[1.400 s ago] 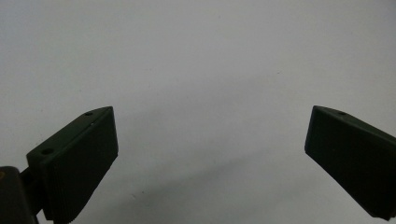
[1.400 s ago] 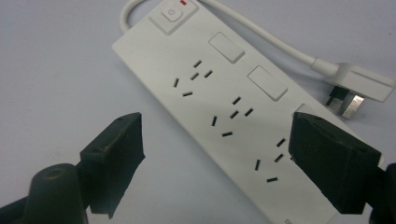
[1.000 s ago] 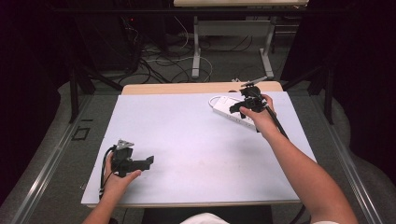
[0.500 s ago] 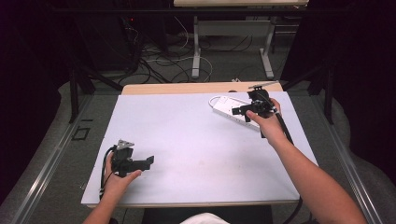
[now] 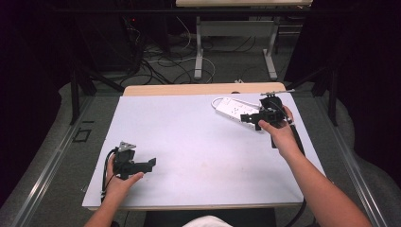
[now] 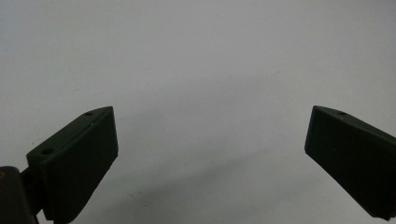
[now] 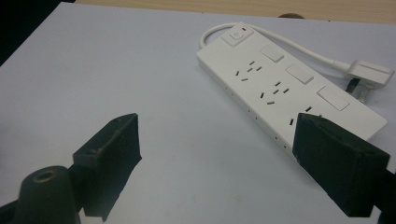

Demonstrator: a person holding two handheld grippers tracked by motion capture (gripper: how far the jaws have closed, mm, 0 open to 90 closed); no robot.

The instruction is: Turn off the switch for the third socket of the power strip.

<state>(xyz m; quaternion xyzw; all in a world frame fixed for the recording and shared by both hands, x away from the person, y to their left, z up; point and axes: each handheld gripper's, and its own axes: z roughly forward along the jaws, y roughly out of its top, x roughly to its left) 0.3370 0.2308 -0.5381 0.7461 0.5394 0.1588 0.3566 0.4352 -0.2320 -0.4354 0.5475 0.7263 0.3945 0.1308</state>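
Table covered in white spans the high view, bare across its middle. White power strip lies flat at the far right part of it, its cable looping round to a plug beside it. Right gripper hangs just beside the strip's near end, jaws spread and just widened, nothing between them. Left gripper sits at the near left, jaws spread wide over bare surface.
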